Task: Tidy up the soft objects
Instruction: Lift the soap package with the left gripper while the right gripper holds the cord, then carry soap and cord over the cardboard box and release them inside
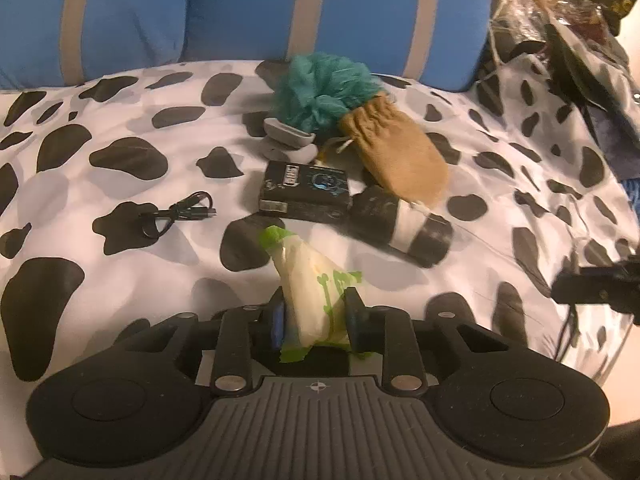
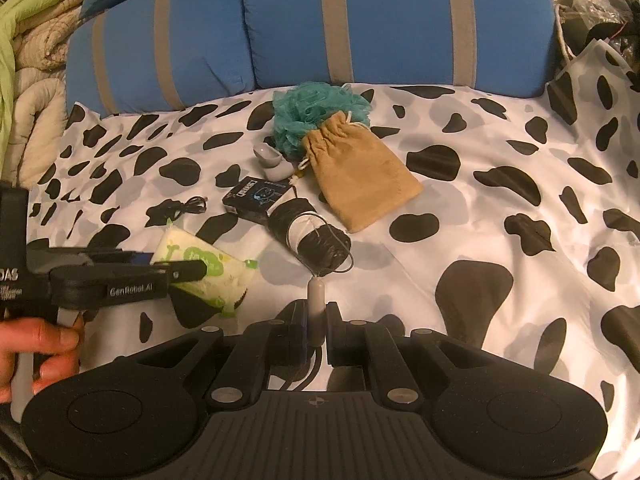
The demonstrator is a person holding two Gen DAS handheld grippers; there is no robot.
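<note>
My left gripper [image 1: 316, 312] is shut on a white-and-green tissue pack [image 1: 312, 288], held above the cow-print bedspread; both show in the right wrist view, the pack [image 2: 200, 268] at the left. My right gripper [image 2: 316, 320] is shut on a small grey plug [image 2: 315, 304] with a thin cord looping toward the black roll [image 2: 316, 236]. Further back lie a teal bath pouf [image 1: 320, 88], a tan drawstring pouch [image 1: 396, 148], a black box [image 1: 304, 192] and a grey earbud case [image 1: 286, 138].
A black USB cable [image 1: 180, 216] lies left on the bedspread [image 1: 120, 280]. Blue striped pillows [image 1: 240, 12] line the back. Bags and clutter [image 1: 560, 20] sit at the right; folded quilts [image 2: 32, 80] at the far left.
</note>
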